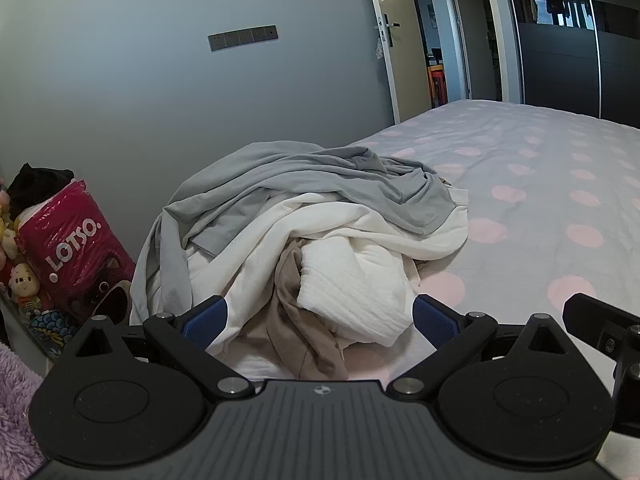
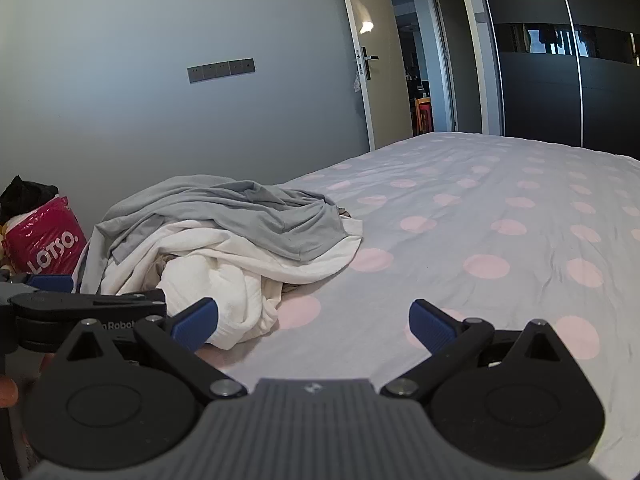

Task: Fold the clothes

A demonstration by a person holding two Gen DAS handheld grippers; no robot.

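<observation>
A heap of clothes lies on the left side of the bed: a grey garment (image 1: 312,184) on top, white garments (image 1: 352,276) under it and a beige piece (image 1: 296,320) at the front. My left gripper (image 1: 318,318) is open just in front of the heap, with the beige and white cloth between its blue pads but not pinched. In the right wrist view the same heap (image 2: 224,236) lies to the left. My right gripper (image 2: 314,322) is open over the bare sheet beside it, holding nothing.
The bed sheet (image 1: 540,200) is light grey with pink dots and stretches to the right. A pink LOTSO bag (image 1: 72,248) and soft toys (image 1: 24,284) stand at the left by the grey wall. An open door (image 1: 394,40) and a dark wardrobe (image 1: 580,60) are behind.
</observation>
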